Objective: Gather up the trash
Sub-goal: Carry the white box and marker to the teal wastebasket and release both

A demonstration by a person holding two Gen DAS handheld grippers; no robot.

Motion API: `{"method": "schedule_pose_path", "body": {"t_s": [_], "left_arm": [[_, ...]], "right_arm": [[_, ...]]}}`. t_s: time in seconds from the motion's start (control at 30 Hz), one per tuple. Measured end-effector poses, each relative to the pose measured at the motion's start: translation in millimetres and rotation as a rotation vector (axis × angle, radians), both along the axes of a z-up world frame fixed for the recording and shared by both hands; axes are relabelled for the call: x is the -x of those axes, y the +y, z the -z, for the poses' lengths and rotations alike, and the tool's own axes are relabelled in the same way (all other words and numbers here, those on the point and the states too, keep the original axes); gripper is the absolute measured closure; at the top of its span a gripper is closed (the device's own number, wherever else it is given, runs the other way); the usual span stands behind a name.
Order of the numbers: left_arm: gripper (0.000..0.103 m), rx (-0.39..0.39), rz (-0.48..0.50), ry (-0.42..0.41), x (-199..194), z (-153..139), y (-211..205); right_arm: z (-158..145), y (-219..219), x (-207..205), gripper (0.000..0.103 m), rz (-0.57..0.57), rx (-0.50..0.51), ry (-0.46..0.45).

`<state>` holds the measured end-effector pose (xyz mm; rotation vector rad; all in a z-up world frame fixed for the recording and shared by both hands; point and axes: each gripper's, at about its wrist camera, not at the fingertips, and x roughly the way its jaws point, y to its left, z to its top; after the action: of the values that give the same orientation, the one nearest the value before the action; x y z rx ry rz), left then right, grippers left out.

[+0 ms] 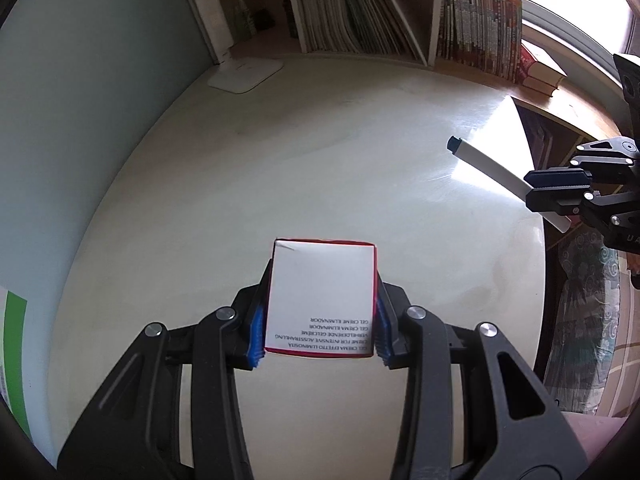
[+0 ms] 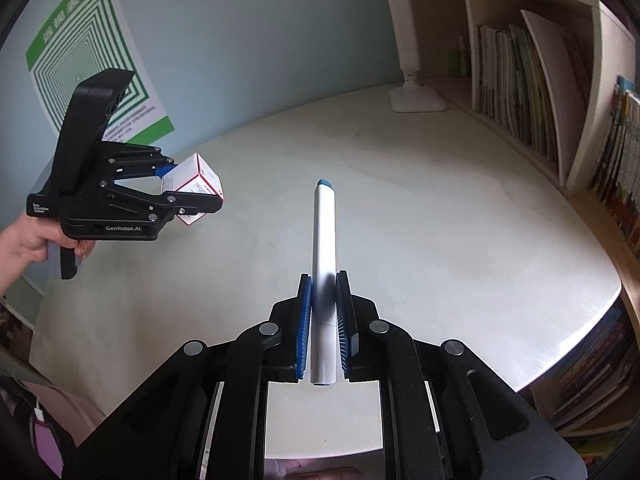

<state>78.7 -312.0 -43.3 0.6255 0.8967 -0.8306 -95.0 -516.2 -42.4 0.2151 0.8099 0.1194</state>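
Observation:
My left gripper (image 1: 320, 336) is shut on a small white carton with red edges and printed text (image 1: 322, 296), held above the pale table (image 1: 280, 168). The carton also shows in the right wrist view (image 2: 198, 184), in the left gripper (image 2: 188, 196) at the left. My right gripper (image 2: 323, 320) is shut on a white marker with a blue cap (image 2: 324, 248), pointing forward above the table. In the left wrist view the right gripper (image 1: 560, 190) holds the marker (image 1: 492, 170) at the right edge.
A white lamp base (image 1: 246, 74) stands at the table's back. Bookshelves with books (image 1: 352, 12) run behind and to the right (image 2: 520, 92). A green patterned poster (image 2: 92, 52) hangs on the blue wall. The table's rounded edge (image 2: 580, 340) drops off at the right.

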Motion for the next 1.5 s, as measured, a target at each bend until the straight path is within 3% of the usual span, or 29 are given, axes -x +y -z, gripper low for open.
{"method": "schedule_pose_path", "body": {"t_s": [0.3,0.9,1.13,1.5], "left_arm": [[0.064,-0.005,0.145,0.013,50.6,3.6,-52.4],[0.065,-0.031,0.574,0.090,198.9,31.0,-180.7],[0.065,-0.070,0.667,0.136,254.1,65.5,-213.3],[0.064,-0.173,0.720,0.210,310.8,160.5,-241.8]], "right_arm": [[-1.9,-36.2,68.7,0.090,0.144,-0.010,-0.012],[28.9,-95.2,250.2,0.090,0.538,-0.077,0.055],[63.8,-104.4,302.3,0.090,0.639,-0.157,0.098],[150.2,-114.8,349.8,0.090,0.738,-0.320,0.161]]}}
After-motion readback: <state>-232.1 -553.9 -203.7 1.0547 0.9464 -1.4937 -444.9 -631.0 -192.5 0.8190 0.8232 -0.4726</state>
